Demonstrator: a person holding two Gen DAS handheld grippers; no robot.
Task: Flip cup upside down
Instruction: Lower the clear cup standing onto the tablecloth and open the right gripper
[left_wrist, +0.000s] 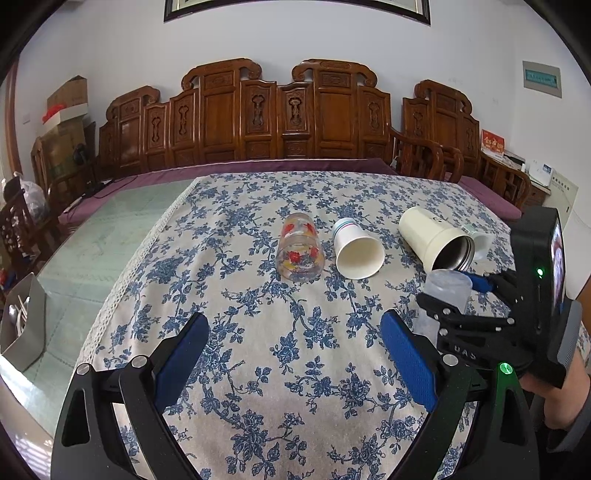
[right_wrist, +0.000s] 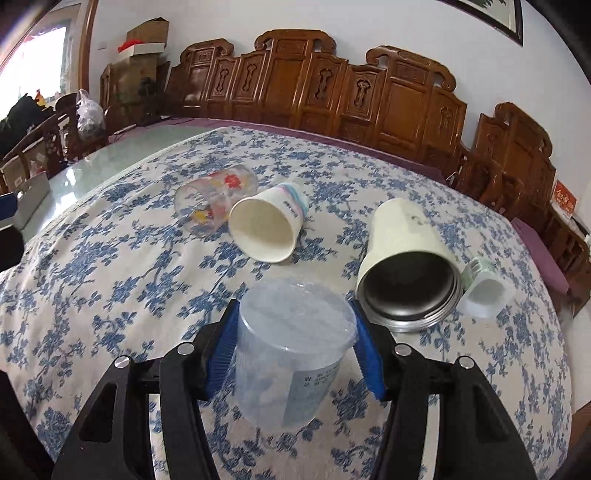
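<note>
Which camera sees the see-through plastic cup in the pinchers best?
The right wrist view: the clear plastic cup fills the middle, its flat base facing the camera, between the right gripper pads. The left wrist view shows it only small at the edge, partly hidden by that gripper.

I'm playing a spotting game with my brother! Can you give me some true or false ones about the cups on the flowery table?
1. The right gripper is squeezing a clear plastic cup. True.
2. The paper cup is standing upright. False: it lies on its side, mouth toward the camera.
3. The left gripper is holding the flowered glass. False: its fingers are apart with nothing between them, and the glass lies farther away.
4. The cream tumbler lies on its side, dark inside. True.
5. The tablecloth is plain red. False: it is pale with blue flowers.
</note>
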